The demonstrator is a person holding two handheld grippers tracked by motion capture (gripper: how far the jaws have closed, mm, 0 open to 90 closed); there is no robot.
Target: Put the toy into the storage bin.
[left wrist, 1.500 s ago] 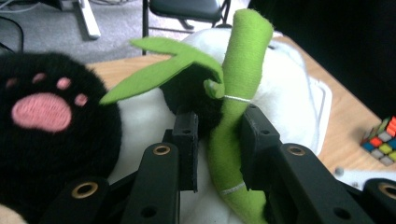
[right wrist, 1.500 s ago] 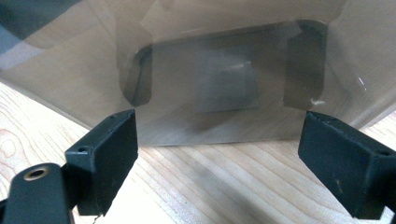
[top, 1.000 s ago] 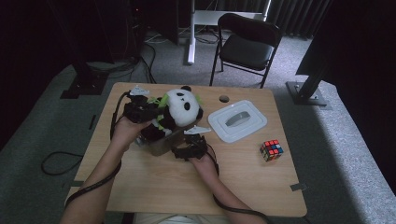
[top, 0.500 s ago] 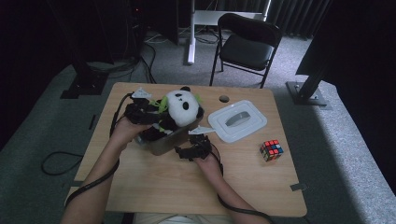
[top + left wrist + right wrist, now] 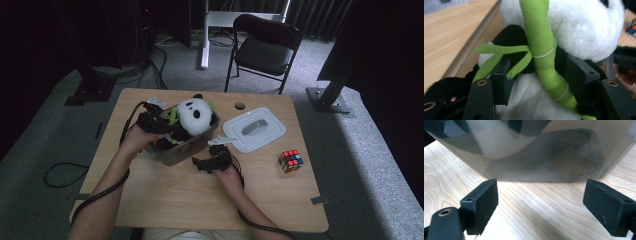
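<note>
A black-and-white panda plush (image 5: pixel 196 115) with a green bamboo stalk (image 5: pixel 541 45) sits in a clear plastic container (image 5: pixel 182 150) on the wooden table (image 5: pixel 200 205). My left gripper (image 5: pixel 161 125) reaches in from the left. In the left gripper view its jaws press on both sides of the panda plush (image 5: pixel 579 27), so the left gripper (image 5: pixel 539 72) is shut on the plush's body. My right gripper (image 5: pixel 201 161) sits low on the table just in front of the container. In the right gripper view the right gripper (image 5: pixel 539 192) stands wide open, with the container (image 5: pixel 536 150) wall just beyond its tips.
The container's white lid (image 5: pixel 254 131) lies to the right of it. A Rubik's cube (image 5: pixel 290 161) rests nearer the table's right edge. A round hole (image 5: pixel 240 106) marks the table's far side, and a black folding chair (image 5: pixel 267 45) stands behind the table.
The right gripper has drifted slightly to the right along the container's front. The panda and the left gripper have barely moved.
</note>
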